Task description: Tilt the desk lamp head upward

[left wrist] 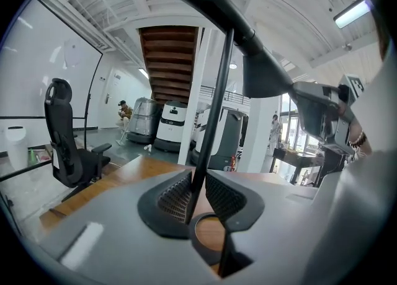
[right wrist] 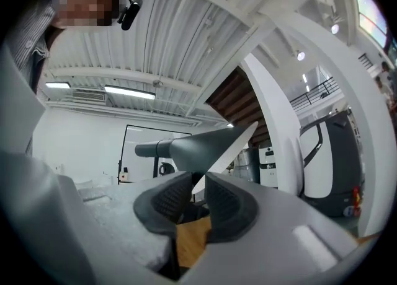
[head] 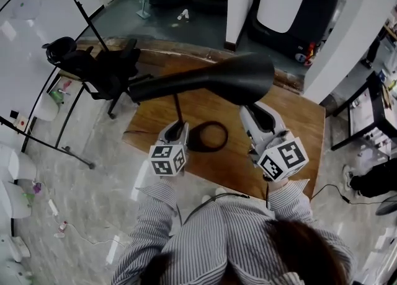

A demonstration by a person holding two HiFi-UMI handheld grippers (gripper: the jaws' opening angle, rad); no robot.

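The black desk lamp stands on a wooden table (head: 298, 129), with a ring base (head: 208, 136), a thin stem (head: 178, 109) and a long arm ending in a cone head (head: 245, 76). My left gripper (head: 178, 126) is shut on the stem (left wrist: 211, 116), low down near the base; the stem fills the narrow gap between the pads (left wrist: 175, 196). My right gripper (head: 249, 111) reaches up from beneath the head, its tips partly hidden by the cone. In the right gripper view the head's (right wrist: 205, 144) lower rim runs between the pads (right wrist: 224, 200), which are closed on it.
A black office chair (head: 99, 67) stands beside the table's far left corner. A white pillar (head: 242, 5) and large floor machines (head: 291, 5) are behind the table. The person's striped sleeves (head: 158, 215) are at the table's near edge. A second desk (head: 372, 110) is at the right.
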